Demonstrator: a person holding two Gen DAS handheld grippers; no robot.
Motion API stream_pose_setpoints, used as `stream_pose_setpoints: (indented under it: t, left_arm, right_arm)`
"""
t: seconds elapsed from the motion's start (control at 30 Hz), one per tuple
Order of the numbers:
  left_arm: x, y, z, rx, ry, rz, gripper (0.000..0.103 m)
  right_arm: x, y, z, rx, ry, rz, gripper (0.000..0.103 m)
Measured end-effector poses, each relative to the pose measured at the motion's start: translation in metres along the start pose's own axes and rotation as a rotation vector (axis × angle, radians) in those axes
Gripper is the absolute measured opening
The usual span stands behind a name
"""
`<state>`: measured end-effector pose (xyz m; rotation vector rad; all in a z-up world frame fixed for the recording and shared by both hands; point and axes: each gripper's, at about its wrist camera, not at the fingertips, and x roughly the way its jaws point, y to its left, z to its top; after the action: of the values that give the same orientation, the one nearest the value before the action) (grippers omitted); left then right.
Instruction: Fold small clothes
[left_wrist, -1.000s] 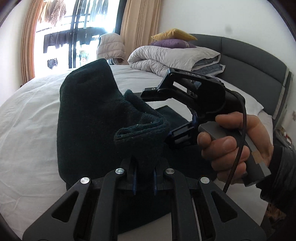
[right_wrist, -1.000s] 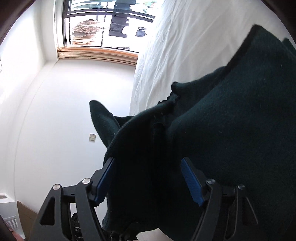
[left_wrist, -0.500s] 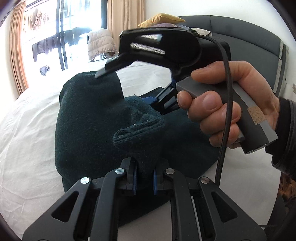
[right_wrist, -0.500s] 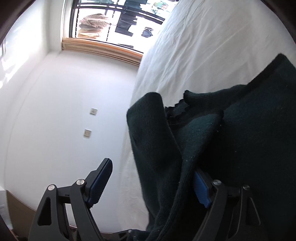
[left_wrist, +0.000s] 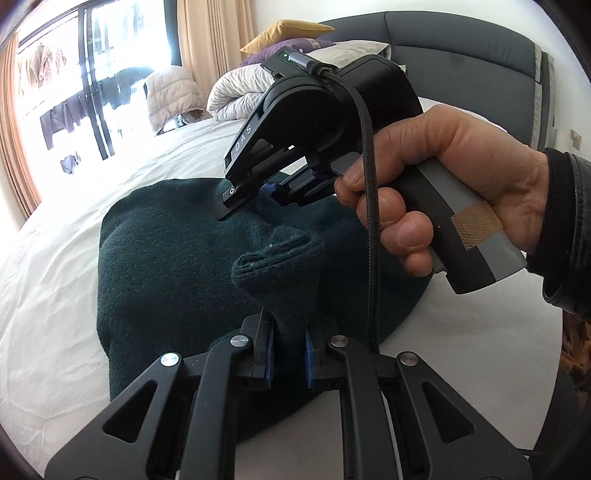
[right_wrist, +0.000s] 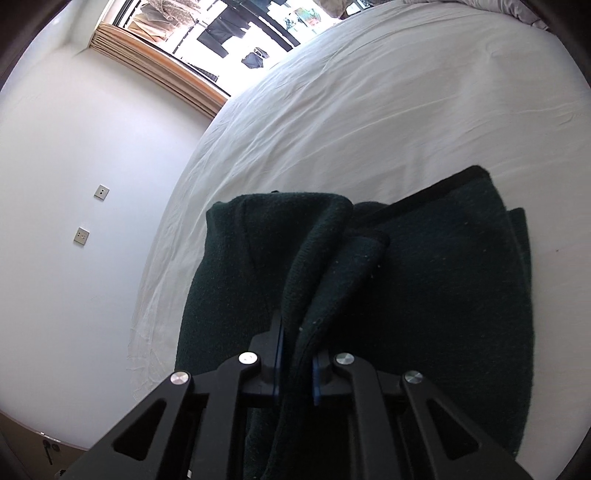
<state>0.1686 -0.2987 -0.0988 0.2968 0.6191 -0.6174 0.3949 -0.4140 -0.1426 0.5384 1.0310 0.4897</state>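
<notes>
A dark green knitted garment (left_wrist: 166, 266) lies partly folded on the white bed sheet (left_wrist: 55, 258). My left gripper (left_wrist: 288, 350) is shut on a raised fold of its near edge. A hand (left_wrist: 443, 177) holds my right gripper (left_wrist: 266, 190), which points down onto the cloth further back. In the right wrist view the right gripper (right_wrist: 295, 354) has its jaws closing, and its blue pads pinch a ridge of the garment (right_wrist: 443, 295) that stands up between them. The rest of the cloth lies flat on the sheet (right_wrist: 369, 110) beyond.
A rolled duvet (left_wrist: 236, 88) with yellow and purple pillows (left_wrist: 288, 29) lies at the grey headboard (left_wrist: 461, 48). A puffy jacket (left_wrist: 170, 92) sits by the window. A white wall with sockets (right_wrist: 99, 192) runs along the bed's edge.
The right gripper's jaws went from wide apart to closed on a fold of the garment, and it tipped down over the cloth. The left gripper kept its grip and sank a little.
</notes>
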Motion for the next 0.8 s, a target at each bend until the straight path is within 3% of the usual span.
stream_pose_setpoints:
  t: [0.33, 0.8]
  left_arm:
    - [0.016, -0.011, 0.016, 0.038, -0.004, -0.06, 0.011]
    - [0.028, 0.004, 0.0, 0.042, 0.007, -0.084, 0.011]
  right_arm:
    - [-0.024, -0.025, 0.007, -0.008, -0.029, -0.045, 0.011]
    - [-0.041, -0.045, -0.003, -0.035, -0.074, -0.059, 0.011]
